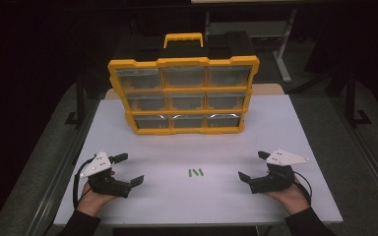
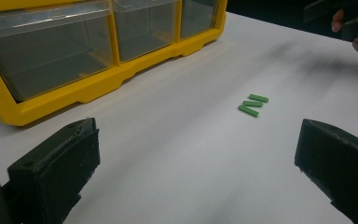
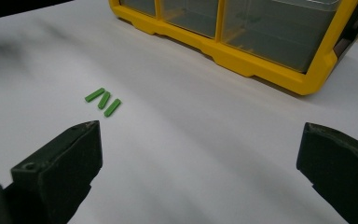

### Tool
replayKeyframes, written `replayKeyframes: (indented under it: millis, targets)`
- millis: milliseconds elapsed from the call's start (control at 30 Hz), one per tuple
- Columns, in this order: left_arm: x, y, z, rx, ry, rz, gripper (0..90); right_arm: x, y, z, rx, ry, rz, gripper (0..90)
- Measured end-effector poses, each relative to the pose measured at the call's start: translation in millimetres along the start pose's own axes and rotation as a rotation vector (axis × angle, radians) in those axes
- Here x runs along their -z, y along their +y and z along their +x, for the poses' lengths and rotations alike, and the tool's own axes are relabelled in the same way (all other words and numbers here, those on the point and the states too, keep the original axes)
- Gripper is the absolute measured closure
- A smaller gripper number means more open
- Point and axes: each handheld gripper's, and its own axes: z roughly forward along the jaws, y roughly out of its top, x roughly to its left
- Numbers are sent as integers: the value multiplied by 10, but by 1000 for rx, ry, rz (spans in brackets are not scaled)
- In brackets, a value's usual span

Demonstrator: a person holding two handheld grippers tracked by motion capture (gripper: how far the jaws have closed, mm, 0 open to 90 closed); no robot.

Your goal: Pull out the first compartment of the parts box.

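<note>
Sticks [image 1: 195, 172] – three small green ones – lie side by side on the white table [image 1: 275, 123], close to its near edge, at the centre of the high view. Left gripper [image 1: 128, 169] rests at their 9 o'clock, right gripper [image 1: 253, 165] at their 3 o'clock – each well apart from them, jaws spread wide, nothing between. Yellow organizer [image 1: 183, 96] with clear drawers stands upright at 12 o'clock from the sticks.
</note>
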Motion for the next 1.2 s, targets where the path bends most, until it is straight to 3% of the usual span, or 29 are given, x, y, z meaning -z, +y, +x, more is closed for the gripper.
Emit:
replayKeyframes:
  millis: [167, 300, 1100, 1200]
  targets:
    - [-25, -3, -1, 17, -3, 9, 0, 8, -8, -6, -18, -8, -3, 0]
    - [-26, 11, -17, 2, -6, 9, 0, 32, 14, -10, -28, -7, -24, 0]
    - [-189, 151, -59, -53, -23, -7, 0, -15, 37, 24, -30, 28, -36, 0]
    - [-206, 161, -62, -41, -19, -17, 0, -18, 36, 17, -33, 23, -35, 0]
